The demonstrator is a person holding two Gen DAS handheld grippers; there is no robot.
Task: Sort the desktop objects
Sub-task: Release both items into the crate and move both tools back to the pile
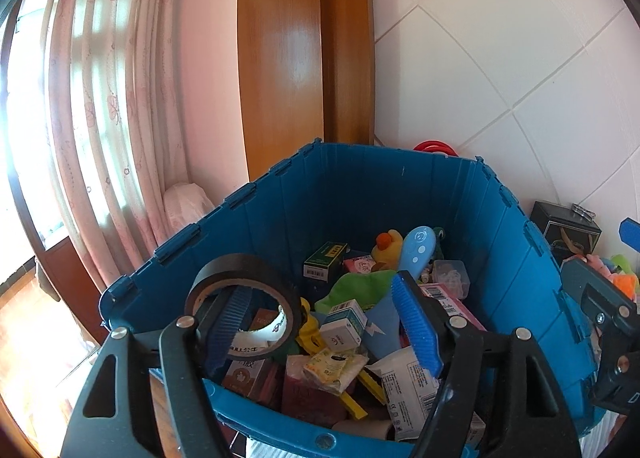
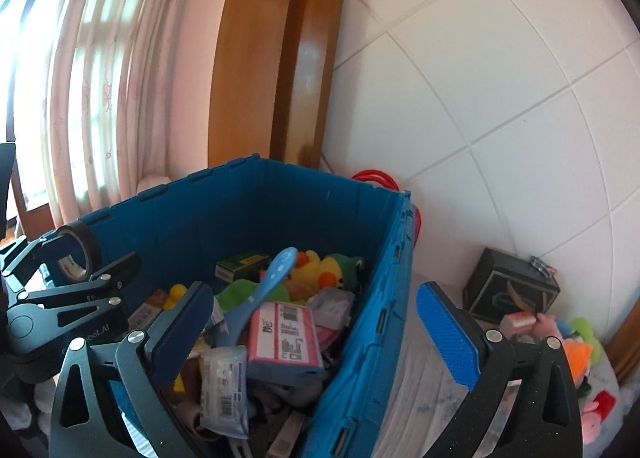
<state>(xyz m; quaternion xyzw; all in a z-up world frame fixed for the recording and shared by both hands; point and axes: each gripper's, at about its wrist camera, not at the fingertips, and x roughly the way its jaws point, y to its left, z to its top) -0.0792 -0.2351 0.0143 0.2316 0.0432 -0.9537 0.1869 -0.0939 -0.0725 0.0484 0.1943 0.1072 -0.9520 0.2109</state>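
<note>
Tape roll [image 1: 242,308]: ringed over left gripper's [image 1: 324,322] left finger, hanging above the blue crate [image 1: 360,177].
Left jaws: spread, pinching nothing.
Right gripper [image 2: 316,334]: jaws wide, straddling the crate's right wall.
Nearer hand: left.

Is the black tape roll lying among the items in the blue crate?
No, the black tape roll hangs looped over a left gripper finger.

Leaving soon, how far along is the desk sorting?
Done: the blue crate is well filled. In hand: a black tape roll hangs on a finger of the open left gripper; right gripper empty. Left: plush toys and a black box beside it.
</note>
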